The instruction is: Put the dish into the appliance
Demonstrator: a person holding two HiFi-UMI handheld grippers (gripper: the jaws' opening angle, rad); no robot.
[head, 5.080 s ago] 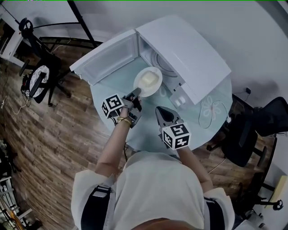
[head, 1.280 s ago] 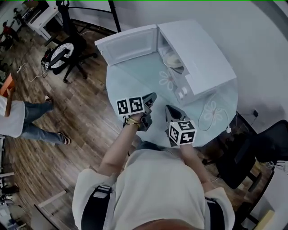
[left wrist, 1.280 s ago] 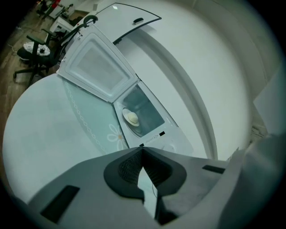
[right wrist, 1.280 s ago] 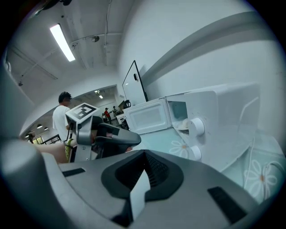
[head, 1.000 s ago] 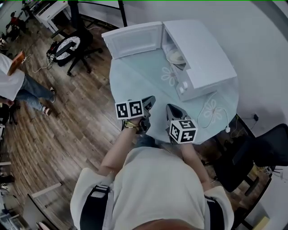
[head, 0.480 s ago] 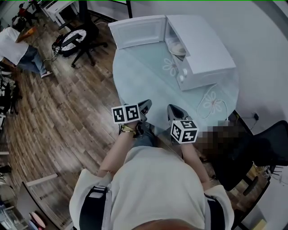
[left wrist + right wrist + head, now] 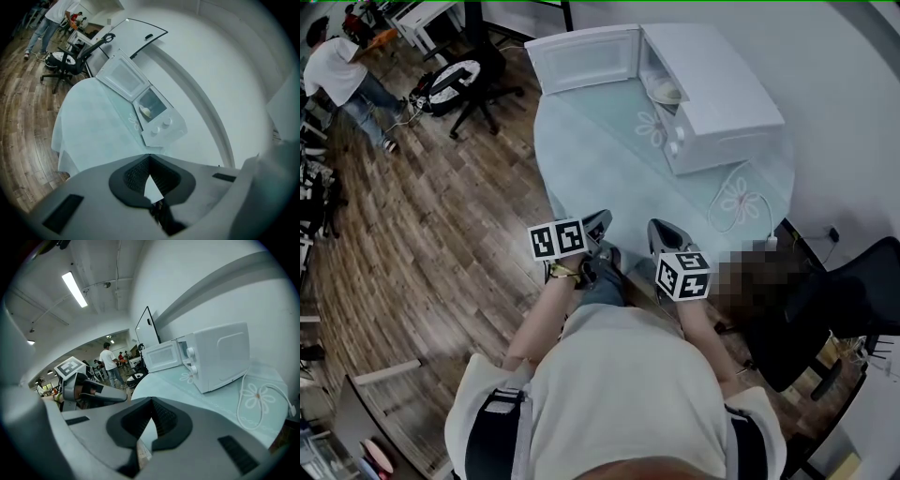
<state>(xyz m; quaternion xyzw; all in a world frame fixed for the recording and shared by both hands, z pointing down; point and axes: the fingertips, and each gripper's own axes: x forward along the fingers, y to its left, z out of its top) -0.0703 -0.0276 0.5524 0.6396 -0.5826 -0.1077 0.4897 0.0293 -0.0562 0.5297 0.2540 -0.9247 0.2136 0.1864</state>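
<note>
- The dish [image 7: 664,91] is now lying inside the appliance [image 7: 722,75], which is standing at the far edge of the round worktop [image 7: 609,159]. A few seconds ago the left tongs [image 7: 602,217] were carrying it at the open mouth.
- Both tongs are pulling back from the appliance. A second ago they were hanging over the near part of the worktop, and now they are hovering side by side at its near edge, close to the person's body.
- The left tongs are staying clenched with nothing between the jaws. Their own view is showing only the bare worktop beyond the tips.
- The right tongs [image 7: 656,225] are clenched and empty in the same way, pointing along the worktop toward the appliance.
- The door [image 7: 581,58] is still hanging wide open to the left of the cavity (nothing has touched it since the dish went in), so the dish is showing in the opening from the left gripper view too.
- Judging from this, the placing itself is looking finished and the person is simply retreating. Only closing the door would be remaining, if that is wanted at all.
- The cable [image 7: 741,202] is lying looped near the right edge of the worktop, well clear of both tongs.
</note>
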